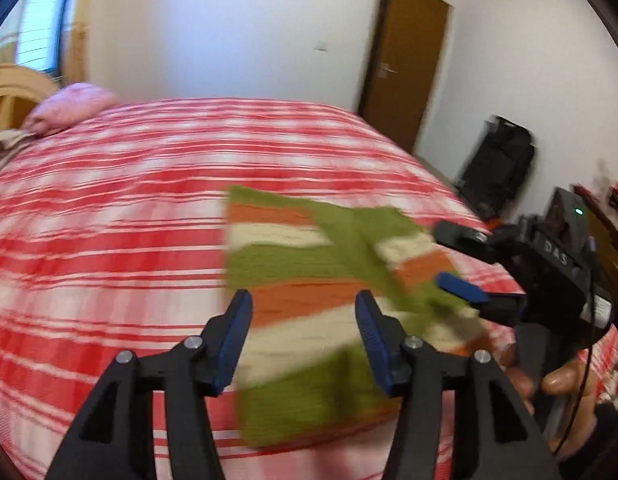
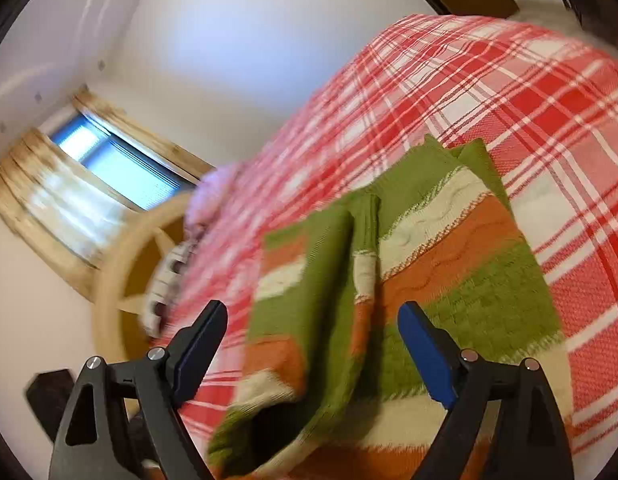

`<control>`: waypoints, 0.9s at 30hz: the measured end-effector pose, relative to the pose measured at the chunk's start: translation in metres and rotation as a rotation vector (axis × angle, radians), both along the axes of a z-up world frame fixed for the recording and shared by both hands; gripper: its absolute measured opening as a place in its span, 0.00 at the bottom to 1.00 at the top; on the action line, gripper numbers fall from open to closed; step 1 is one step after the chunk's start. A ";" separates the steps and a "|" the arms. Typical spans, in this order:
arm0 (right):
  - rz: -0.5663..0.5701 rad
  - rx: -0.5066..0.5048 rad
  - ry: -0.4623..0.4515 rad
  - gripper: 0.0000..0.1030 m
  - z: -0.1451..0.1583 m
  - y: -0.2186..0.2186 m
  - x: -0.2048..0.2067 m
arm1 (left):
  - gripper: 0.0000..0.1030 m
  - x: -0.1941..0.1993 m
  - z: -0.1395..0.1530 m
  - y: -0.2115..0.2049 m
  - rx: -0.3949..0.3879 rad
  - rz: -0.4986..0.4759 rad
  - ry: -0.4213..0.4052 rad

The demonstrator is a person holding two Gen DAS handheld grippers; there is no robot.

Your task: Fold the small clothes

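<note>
You are holding both tools, left tool and right tool, open and empty over the sweater, risking a sleeve sliding unfolded.

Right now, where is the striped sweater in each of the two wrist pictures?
Left wrist view: the striped sweater lies centre-right, beyond the open left gripper.
Right wrist view: the sweater fills the lower centre, under the open right gripper.
Shared landmark: the red plaid bedcover.
</note>
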State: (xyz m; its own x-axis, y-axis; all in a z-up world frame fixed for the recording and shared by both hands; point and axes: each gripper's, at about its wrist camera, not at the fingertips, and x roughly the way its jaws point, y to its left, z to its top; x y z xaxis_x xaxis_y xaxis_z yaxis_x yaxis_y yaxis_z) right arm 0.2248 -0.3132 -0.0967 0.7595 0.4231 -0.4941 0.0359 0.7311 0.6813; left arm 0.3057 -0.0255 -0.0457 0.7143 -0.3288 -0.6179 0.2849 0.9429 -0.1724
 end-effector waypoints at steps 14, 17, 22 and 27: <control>0.091 -0.415 0.112 0.22 -0.012 0.081 0.052 | 0.55 0.034 -0.038 0.070 -0.054 0.200 0.139; 0.112 -0.456 0.070 0.16 -0.007 0.082 0.049 | 0.55 0.037 -0.042 0.072 -0.065 0.209 0.155; 0.119 -0.532 -0.071 0.14 0.031 0.084 0.032 | 0.55 0.039 -0.039 0.068 -0.060 0.222 0.151; 0.097 -0.618 -0.179 0.14 0.066 0.057 0.011 | 0.55 0.045 -0.030 0.060 -0.050 0.209 0.117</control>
